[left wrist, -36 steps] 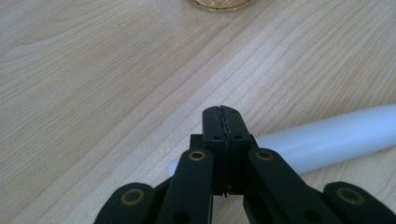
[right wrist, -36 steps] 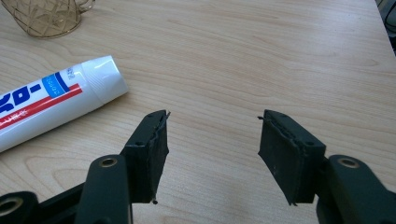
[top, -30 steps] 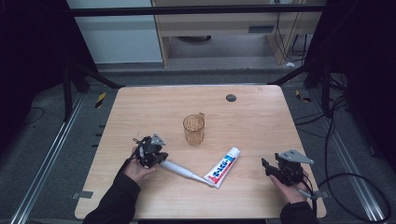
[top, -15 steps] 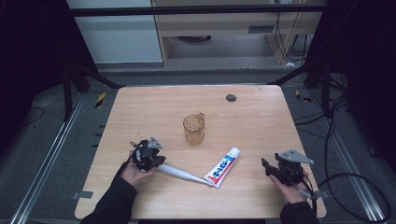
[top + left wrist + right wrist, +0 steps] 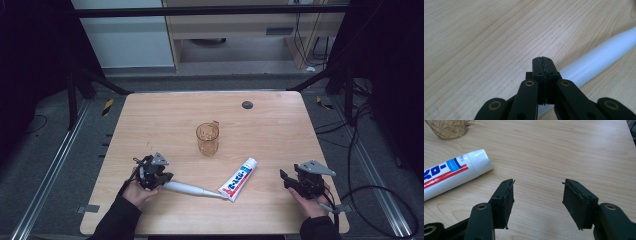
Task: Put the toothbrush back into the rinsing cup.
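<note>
Item: left gripper (image 5: pixel 164 179), near table (image 5: pixel 280 125) edge, jaws shut flat together, nothing seen betw. the tips. Toothbrush (image 5: pixel 192 189) (white handle) starts right at it, long axis running right and slightly toward the person, far end touching toothpaste tube (image 5: pixel 239 178). Left hand far nearer than right. Right gripper (image 5: pixel 283 177) wide open, empty, well apart from the brush. Farther back: amber cup (image 5: pixel 207 138), upright, mid-table. Left gripper view: handle (image 5: pixel 596 60) passes under the closed jaws, not pinched at tips; high view can't settle that
</note>
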Available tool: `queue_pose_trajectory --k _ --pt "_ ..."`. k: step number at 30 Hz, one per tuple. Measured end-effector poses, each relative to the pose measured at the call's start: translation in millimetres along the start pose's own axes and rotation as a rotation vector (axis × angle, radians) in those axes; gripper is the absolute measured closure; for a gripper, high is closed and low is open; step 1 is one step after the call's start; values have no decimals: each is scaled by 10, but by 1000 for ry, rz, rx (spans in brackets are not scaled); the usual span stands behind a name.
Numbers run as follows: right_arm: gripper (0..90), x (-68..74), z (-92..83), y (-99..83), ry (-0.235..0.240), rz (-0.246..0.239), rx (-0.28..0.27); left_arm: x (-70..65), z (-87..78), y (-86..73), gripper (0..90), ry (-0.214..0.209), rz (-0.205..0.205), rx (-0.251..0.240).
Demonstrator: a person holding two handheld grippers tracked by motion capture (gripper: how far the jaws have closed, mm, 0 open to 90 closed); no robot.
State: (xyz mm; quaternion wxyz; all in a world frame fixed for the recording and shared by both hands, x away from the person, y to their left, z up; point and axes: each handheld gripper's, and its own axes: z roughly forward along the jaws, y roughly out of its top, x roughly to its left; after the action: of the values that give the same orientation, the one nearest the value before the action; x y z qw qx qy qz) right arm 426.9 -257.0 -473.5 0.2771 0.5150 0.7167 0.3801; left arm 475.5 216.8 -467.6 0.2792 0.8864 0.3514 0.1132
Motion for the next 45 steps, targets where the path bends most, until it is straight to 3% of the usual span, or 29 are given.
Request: queue_pose_trajectory --k 21,45 --pt "416 -2 1 -2 1 -1 2 -153 -87 -216 895 -37 16 14" --pt "415 5 7 -5 3 -1 7 -277 -154 -343 894 -68 34 18"
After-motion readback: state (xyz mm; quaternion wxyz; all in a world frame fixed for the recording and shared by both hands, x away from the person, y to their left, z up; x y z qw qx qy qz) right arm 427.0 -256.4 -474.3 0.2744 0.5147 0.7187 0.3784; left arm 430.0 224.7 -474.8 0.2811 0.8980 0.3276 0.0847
